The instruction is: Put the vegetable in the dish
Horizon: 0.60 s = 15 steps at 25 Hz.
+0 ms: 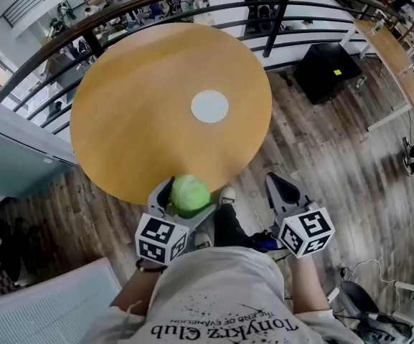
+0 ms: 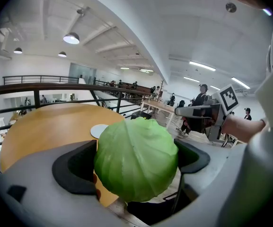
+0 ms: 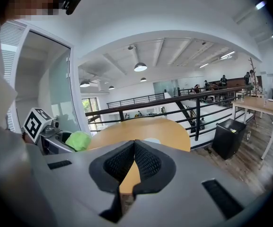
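The grey left gripper grasps a round, veined green cabbage between dark padded jaws, above the smooth round wooden table's near edge. The flat white round dish lies mid-table, well apart. The right gripper is off the table, its ribbed jaws clenched on nothing.

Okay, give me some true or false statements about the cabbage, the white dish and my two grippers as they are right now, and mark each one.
1. The left gripper is shut on the cabbage. True.
2. The cabbage lies in the dish. False: the dish is bare, and the cabbage is held in the jaws at the near edge of the table.
3. The right gripper is shut with nothing between its jaws. True.
4. The right gripper hangs over the table top. False: in the head view it is off to the side, over the wooden floor.
5. The dish sits on the round table. True.
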Available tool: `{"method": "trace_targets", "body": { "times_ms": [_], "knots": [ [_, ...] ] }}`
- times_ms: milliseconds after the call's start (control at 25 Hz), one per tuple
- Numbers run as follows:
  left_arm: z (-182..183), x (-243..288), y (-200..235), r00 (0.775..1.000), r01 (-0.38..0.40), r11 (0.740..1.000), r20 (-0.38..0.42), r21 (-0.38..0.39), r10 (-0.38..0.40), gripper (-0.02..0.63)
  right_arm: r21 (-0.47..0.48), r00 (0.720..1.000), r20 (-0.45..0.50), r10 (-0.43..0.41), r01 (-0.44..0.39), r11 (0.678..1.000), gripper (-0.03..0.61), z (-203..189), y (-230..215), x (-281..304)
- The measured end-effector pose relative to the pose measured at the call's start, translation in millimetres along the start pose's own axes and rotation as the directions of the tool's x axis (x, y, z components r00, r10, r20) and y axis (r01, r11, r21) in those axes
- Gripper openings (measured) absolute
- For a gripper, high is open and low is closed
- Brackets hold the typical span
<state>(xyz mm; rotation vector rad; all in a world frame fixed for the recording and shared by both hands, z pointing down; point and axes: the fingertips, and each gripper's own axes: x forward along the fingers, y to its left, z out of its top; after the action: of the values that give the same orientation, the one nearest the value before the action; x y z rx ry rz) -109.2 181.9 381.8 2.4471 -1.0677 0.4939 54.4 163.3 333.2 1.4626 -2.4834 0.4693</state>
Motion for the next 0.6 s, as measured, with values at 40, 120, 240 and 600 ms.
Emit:
{"method": "trace_targets", "body": {
  "times_ms": [40, 120, 240, 600],
  "knots": [
    [6, 8, 5, 1.000, -0.004, 1.000, 0.003, -0.007, 0.004, 0.497, 0.001, 1.000, 0.003, 0.001, -0.001, 1.000, 0.023, 6, -9, 7],
    [21, 23, 14, 1.000, -0.017, 1.000, 0.010, -0.009, 0.017, 0.497, -0.003, 1.000, 0.013, 0.006, -0.006, 1.000, 0.023, 21, -27, 23],
    [43, 44, 29, 0.999, -0.040, 0.999, 0.012, 0.009, 0.040, 0.497, -0.024, 0.999, 0.027, 0.022, -0.021, 0.999, 0.023, 46, -51, 48],
    [71, 101, 43, 0.994, -0.104, 0.994, 0.012, -0.014, 0.104, 0.497, -0.049, 0.997, 0.010, 0.082, -0.082, 0.995, 0.023, 59, -109, 90]
  ]
}}
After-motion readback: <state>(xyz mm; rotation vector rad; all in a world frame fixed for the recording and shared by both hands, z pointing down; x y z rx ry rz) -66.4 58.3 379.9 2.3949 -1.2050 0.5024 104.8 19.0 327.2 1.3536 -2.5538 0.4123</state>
